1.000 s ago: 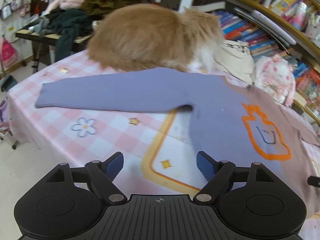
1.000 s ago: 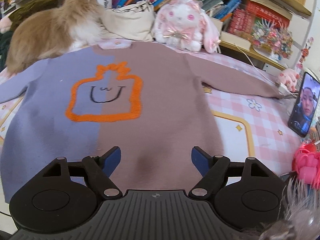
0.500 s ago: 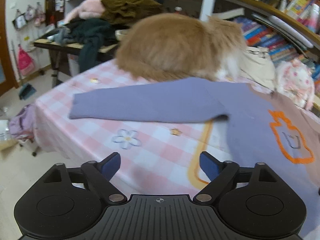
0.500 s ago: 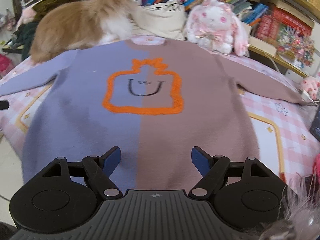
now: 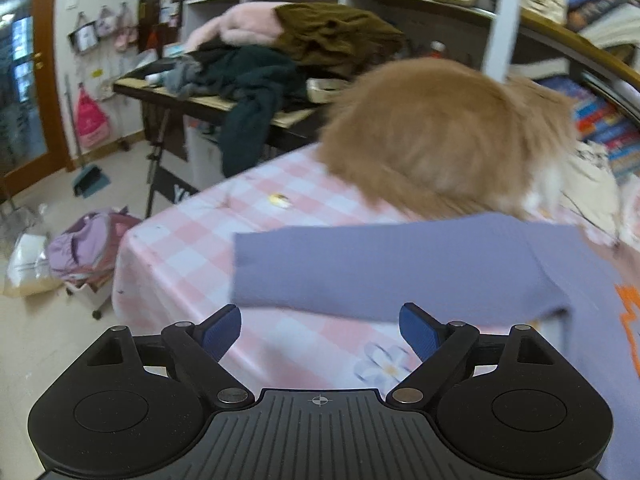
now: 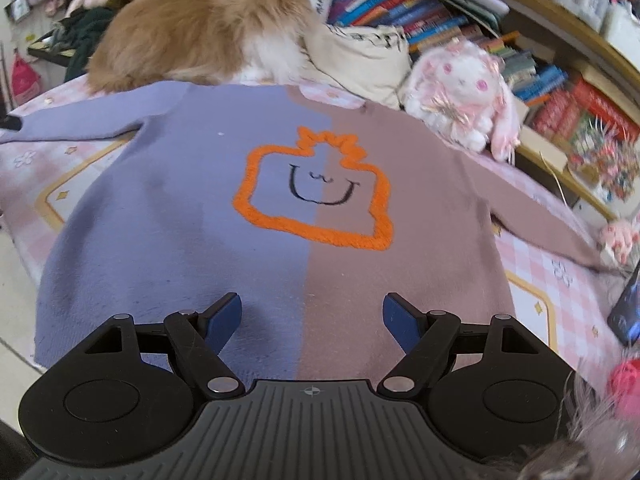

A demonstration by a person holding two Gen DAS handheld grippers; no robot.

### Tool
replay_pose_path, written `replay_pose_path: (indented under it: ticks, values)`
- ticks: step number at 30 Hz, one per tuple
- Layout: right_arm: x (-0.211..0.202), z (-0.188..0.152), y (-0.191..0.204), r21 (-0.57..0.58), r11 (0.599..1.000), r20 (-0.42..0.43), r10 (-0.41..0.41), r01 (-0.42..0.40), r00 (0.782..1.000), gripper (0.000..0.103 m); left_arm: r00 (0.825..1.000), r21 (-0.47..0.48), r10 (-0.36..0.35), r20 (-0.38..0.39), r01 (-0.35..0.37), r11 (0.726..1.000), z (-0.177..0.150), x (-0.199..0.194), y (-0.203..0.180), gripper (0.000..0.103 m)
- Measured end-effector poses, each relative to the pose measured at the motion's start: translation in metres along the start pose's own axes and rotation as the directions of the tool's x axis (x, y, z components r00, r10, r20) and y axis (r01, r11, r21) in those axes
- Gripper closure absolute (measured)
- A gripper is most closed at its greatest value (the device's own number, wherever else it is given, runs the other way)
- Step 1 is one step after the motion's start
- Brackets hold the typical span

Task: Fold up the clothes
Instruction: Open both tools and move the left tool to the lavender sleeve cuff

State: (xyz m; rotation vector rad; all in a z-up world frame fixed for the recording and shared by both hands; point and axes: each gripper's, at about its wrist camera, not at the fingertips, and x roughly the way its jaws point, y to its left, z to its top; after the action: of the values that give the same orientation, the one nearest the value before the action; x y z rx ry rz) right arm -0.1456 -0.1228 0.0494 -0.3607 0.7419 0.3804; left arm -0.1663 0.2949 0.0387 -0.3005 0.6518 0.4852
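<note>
Step 1, sleeve fold: left tool, jaws wide and empty, faces the sweater cuff; next, grip the cuff. Right tool is wide, empty.

Motion blur softens the fluffy ginger cat in the left wrist view, its head hidden behind its own body. The two-tone lilac and mauve knitted sweater runs off the right edge there, its orange outline motif cut to a sliver. In the right wrist view, the mauve sleeve's cuff is lost near a small pink plush toy, and a dark object, possibly a phone, is clipped by the right edge.
</note>
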Motion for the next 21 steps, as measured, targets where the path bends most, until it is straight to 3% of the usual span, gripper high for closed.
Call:
replay_pose_path:
  ticks: [7, 12, 17, 21]
  values:
    - [-0.006, -0.003, -0.001, -0.01, 1.0, 0.003, -0.02, 0.02, 1.0, 0.027, 1.0, -0.093, -0.009, -0.001, 0.009, 0.996, 0.007, 0.02, 0.026, 0.016]
    - [-0.009, -0.007, -0.007, 0.008, 0.999, -0.008, -0.043, 0.043, 0.999, 0.027, 0.997, -0.191, -0.073, 0.006, 0.072, 0.979, 0.004, 0.028, 0.034, 0.026]
    - [-0.007, -0.008, -0.011, 0.03, 0.998, -0.028, -0.047, 0.048, 0.999, 0.027, 0.983, -0.308, -0.18, 0.036, 0.182, 0.934, 0.002, 0.032, 0.033, 0.026]
    - [-0.004, -0.008, -0.011, 0.03, 0.999, -0.035, -0.043, 0.044, 0.998, 0.027, 0.967, -0.334, -0.254, 0.023, 0.247, 0.91, 0.004, 0.039, 0.018, 0.026]
